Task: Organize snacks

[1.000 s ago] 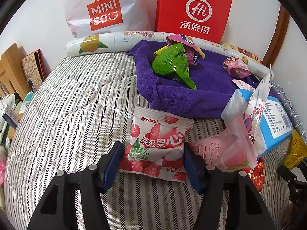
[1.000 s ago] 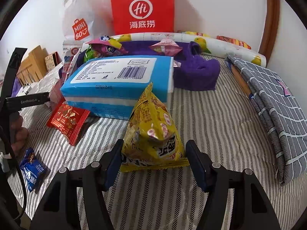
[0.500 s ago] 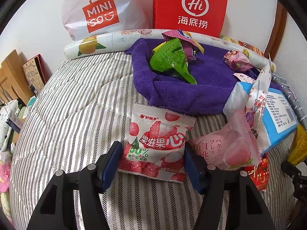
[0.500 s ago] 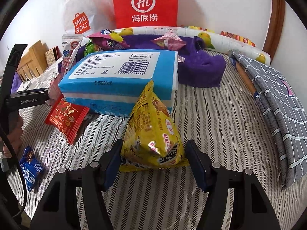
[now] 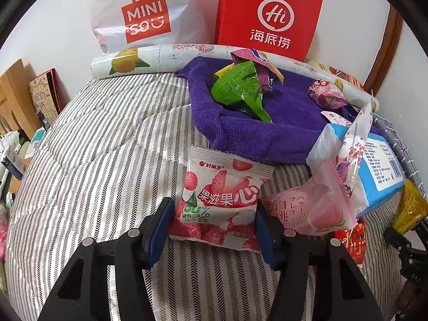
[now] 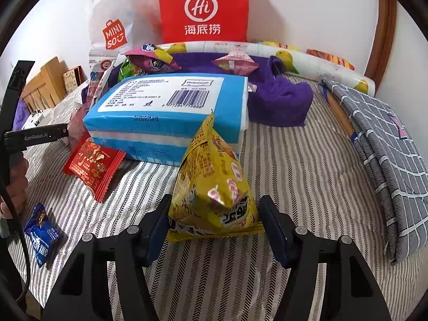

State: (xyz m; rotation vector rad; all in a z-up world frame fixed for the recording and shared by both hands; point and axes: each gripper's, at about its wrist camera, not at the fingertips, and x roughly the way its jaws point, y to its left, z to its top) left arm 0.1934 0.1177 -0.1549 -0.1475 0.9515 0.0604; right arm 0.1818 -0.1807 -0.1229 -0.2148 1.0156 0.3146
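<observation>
Striped bedspread (image 5: pixel 93 160), lychee packet (image 5: pixel 222 200) between left claw (image 5: pixel 211 227)

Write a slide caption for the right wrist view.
Right gripper straddles a yellow snack bag on the striped bedcover.

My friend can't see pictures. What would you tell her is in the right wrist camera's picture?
A puffy yellow snack bag stands on a striped bedcover between the two fingers of the right gripper. Behind it lies a blue tissue pack, with a red packet and a small blue packet to its left.
</observation>
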